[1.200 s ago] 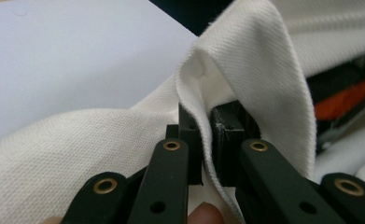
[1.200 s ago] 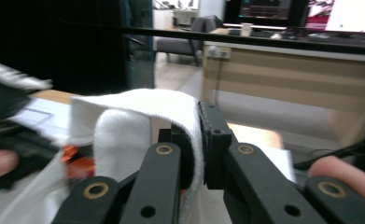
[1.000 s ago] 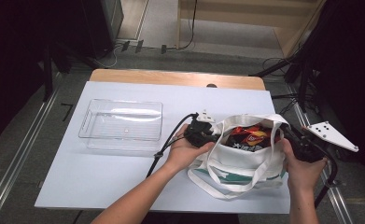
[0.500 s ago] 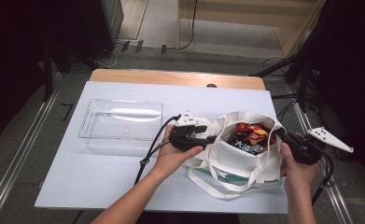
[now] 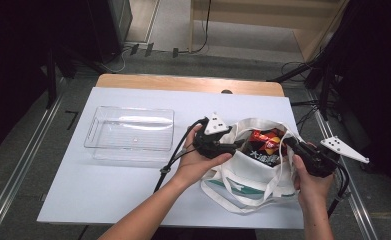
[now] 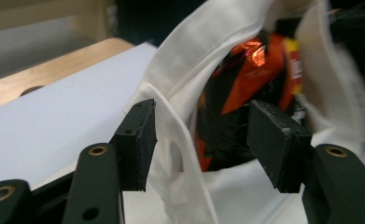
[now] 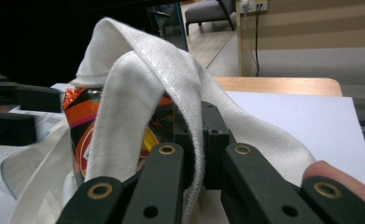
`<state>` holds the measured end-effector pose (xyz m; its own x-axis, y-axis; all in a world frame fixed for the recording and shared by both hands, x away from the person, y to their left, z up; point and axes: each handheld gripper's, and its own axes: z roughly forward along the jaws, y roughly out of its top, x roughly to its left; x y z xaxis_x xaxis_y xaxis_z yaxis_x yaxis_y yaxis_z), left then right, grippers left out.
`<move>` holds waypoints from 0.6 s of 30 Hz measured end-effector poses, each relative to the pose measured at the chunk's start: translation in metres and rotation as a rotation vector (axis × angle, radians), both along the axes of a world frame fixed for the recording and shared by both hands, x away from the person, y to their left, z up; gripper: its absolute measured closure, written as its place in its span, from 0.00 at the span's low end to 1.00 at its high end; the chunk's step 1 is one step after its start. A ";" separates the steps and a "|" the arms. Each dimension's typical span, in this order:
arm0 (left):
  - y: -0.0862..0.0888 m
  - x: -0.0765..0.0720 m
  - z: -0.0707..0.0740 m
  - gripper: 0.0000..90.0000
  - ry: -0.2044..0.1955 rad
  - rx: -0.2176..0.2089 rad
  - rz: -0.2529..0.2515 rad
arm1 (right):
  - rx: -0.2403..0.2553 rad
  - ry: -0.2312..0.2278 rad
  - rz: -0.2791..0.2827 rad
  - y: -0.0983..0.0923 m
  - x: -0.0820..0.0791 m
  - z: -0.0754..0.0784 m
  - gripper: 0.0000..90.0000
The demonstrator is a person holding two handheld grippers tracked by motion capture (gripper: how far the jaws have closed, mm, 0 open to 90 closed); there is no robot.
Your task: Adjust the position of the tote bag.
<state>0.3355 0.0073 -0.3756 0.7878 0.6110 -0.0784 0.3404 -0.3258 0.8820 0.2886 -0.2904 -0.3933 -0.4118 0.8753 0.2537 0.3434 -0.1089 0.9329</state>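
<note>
Holding the tote bag (image 5: 253,170) open on the white surface (image 5: 133,200), the right gripper (image 7: 196,140) has its jaws clamped on the bag's far rim. The left gripper (image 6: 201,135) has just opened its jaws; they stand apart, the near rim's cloth loose between them, not pressed. Straight ahead of those jaws, inside the bag, lies the orange snack packet (image 6: 245,93), so the left hand is nearer. A clear tray (image 5: 130,134) waits further left.
</note>
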 end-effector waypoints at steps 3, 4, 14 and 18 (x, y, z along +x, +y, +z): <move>-0.010 0.008 -0.009 0.55 0.010 0.037 0.048 | -0.002 -0.007 0.010 0.001 0.000 0.000 0.99; -0.012 0.010 -0.011 0.58 0.012 0.043 0.064 | 0.001 -0.004 0.014 0.001 -0.001 0.000 0.99; -0.020 0.035 -0.021 0.95 0.078 0.075 0.145 | -0.002 -0.004 0.023 0.002 0.001 0.001 0.98; -0.024 0.047 -0.038 0.93 0.170 0.093 0.097 | -0.015 -0.002 0.012 0.006 0.002 -0.001 0.98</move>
<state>0.3821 -0.0166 -0.4134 0.7049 0.6943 -0.1449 0.5158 -0.3616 0.7766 0.2902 -0.2842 -0.3940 -0.4229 0.8740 0.2394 0.3426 -0.0903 0.9351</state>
